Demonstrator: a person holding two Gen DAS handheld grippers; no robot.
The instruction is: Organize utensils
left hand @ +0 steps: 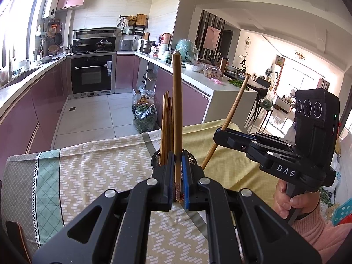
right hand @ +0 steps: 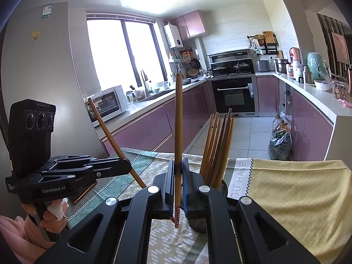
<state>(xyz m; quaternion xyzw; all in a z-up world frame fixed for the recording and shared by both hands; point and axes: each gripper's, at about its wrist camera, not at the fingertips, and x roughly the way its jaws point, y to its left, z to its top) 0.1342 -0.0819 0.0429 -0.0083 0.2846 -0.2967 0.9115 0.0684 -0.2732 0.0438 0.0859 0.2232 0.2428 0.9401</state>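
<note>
My left gripper [left hand: 176, 160] is shut on a brown chopstick [left hand: 176, 101] that stands upright, its patterned end between the jaws. Just behind it a dark mesh holder [left hand: 191, 159] holds several chopsticks [left hand: 165, 127]. My right gripper [right hand: 177, 169] is shut on another upright chopstick [right hand: 178, 118], left of the same mesh holder [right hand: 199, 222] with its chopsticks [right hand: 216, 145]. The right gripper shows in the left wrist view [left hand: 221, 132] with its chopstick [left hand: 235, 105] slanted. The left gripper shows in the right wrist view [right hand: 125, 165] with its chopstick [right hand: 110, 134] slanted.
The table carries a patterned green and beige cloth [left hand: 88, 176] and a yellow cloth [right hand: 297, 193]. A dark thin object [right hand: 82, 192] lies on the table under the left gripper. Beyond the table lie the kitchen floor, purple cabinets [right hand: 143, 129] and bags of greens [left hand: 145, 118].
</note>
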